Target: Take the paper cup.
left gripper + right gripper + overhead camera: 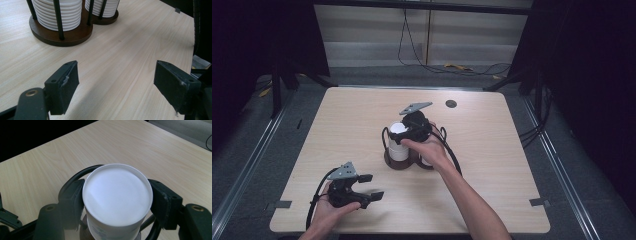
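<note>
Nearest the camera, at the bench's [492, 200] front left: left tongs [371, 186] in the left hand [328, 212], jaws spread wide with bare wood between them, hovering low and pointed toward the middle of the bench. Farther in, near the bench's centre: a white cup [117, 202], upside down with its flat bottom facing up, smooth and unmarked on top, faint print low on its side too blurred to read. Pinched on both sides just under its rim by the right tongs [404, 131], black pads pressed against the cup wall, right hand [429, 152] reaching in from the lower right. Below the cup, a stack of ribbed white cups [58, 13] standing in a dark wooden holder [72, 35] with a round base and thin black upright rods. Just beside it, touching, a second round base with another ribbed white stack [105, 7]. Toward the far edge of the bench, a small dark round disc [451, 103], well apart from the holder. Beyond the bench, grey floor with loose black cables [412, 55].
</note>
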Available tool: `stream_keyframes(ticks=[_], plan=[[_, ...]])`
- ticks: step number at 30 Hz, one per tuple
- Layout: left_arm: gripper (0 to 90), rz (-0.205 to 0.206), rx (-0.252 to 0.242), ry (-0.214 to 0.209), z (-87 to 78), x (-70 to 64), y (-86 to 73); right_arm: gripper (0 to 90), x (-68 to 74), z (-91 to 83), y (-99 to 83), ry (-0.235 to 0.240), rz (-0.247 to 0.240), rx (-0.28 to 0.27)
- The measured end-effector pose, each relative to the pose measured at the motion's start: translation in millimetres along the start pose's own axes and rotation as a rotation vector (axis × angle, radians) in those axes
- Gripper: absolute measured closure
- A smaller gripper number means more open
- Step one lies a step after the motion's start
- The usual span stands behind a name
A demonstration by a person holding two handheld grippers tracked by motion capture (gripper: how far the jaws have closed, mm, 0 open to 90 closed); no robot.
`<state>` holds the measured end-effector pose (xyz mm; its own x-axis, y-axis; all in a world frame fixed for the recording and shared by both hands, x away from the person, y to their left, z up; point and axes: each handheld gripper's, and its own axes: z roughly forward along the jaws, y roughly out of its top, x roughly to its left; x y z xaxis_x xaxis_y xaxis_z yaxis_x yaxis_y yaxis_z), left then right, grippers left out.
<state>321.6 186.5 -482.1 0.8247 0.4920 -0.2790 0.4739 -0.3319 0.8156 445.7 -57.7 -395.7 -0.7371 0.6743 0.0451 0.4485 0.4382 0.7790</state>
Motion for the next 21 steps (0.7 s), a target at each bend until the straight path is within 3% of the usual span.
stream_keyframes(ticks=[21], plan=[[19.5, -0.003, 0.002, 0.007, -0.2, 0.6, 0.1, 34.8, 0.3, -13.2, 12.8, 0.01, 0.012, -0.058]])
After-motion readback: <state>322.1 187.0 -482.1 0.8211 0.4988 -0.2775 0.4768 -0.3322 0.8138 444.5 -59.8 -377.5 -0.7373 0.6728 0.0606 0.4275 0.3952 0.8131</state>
